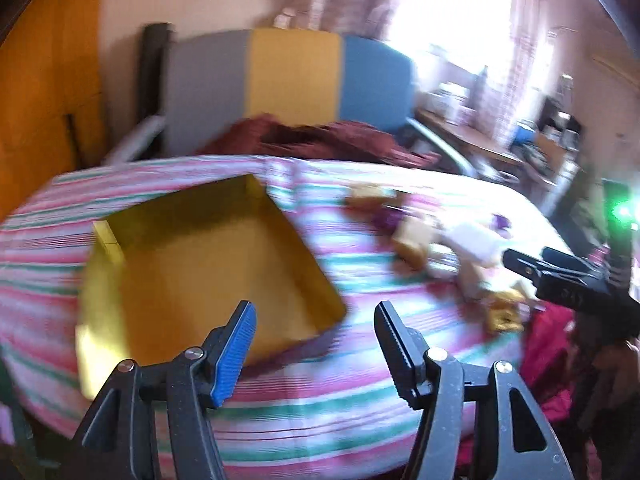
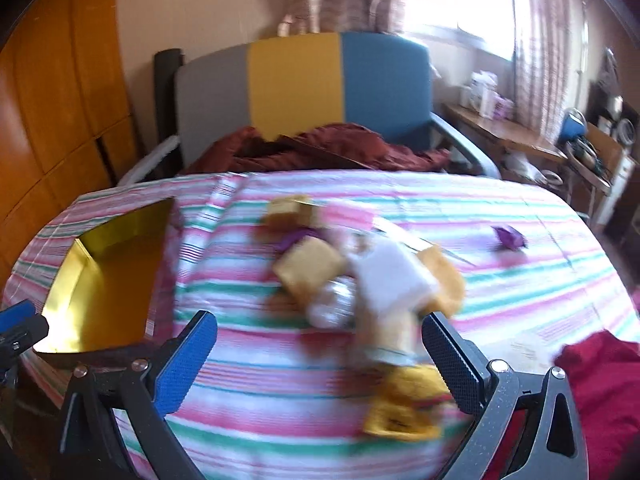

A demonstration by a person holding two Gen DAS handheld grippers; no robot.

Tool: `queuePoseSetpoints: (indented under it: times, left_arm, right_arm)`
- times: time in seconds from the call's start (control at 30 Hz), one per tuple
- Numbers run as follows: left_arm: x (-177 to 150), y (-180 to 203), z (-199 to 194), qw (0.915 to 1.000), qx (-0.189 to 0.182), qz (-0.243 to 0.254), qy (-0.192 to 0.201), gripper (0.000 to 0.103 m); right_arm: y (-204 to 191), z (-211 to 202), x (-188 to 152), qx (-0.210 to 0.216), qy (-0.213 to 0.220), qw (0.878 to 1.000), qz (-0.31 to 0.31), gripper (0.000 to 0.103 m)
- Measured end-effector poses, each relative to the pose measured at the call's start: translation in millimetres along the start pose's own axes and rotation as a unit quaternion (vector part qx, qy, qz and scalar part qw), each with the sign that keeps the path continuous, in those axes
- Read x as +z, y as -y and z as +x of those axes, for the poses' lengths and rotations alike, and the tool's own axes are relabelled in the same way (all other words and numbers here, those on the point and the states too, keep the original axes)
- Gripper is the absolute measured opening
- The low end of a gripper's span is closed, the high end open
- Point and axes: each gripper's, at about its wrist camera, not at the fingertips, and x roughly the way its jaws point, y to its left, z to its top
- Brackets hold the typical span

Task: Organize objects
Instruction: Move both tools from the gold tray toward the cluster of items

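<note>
A shallow gold box (image 1: 192, 264) sits open and empty on the striped cloth at the left; it also shows in the right wrist view (image 2: 108, 276). A blurred pile of small packets (image 2: 360, 276), yellow, white and purple, lies in the middle of the table, and shows at the right in the left wrist view (image 1: 436, 248). A yellow packet (image 2: 404, 404) lies nearest. A single purple packet (image 2: 509, 237) lies apart at the right. My left gripper (image 1: 316, 344) is open above the box's near corner. My right gripper (image 2: 320, 356) is open just short of the pile.
The table wears a pink, green and white striped cloth (image 2: 280, 400). A chair (image 2: 304, 88) with a grey, yellow and blue back stands behind it, with a dark red cloth (image 2: 320, 148) on its seat. A red cloth (image 2: 600, 384) lies at the near right. A cluttered desk (image 2: 512, 136) stands by the window.
</note>
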Motion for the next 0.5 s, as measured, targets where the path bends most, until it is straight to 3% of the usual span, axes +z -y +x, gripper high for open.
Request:
queuePoseSetpoints:
  times: [0.07, 0.17, 0.5]
  left_arm:
    - [5.4, 8.4, 11.5, 0.9993, -0.03, 0.002, -0.02, 0.072]
    - [12.8, 24.6, 33.8, 0.9961, -0.068, 0.007, -0.055, 0.075]
    - [20.1, 83.4, 74.9, 0.9852, -0.1, 0.076, -0.116, 0.077]
  right_arm:
    - [24.1, -5.5, -1.6, -0.01, -0.011, 1.0, 0.015, 0.103]
    - [55.6, -13.1, -5.8, -0.028, -0.027, 0.999, 0.03, 0.103]
    - [104.4, -17.3, -24.1, -0.06, -0.071, 0.995, 0.035, 0.103]
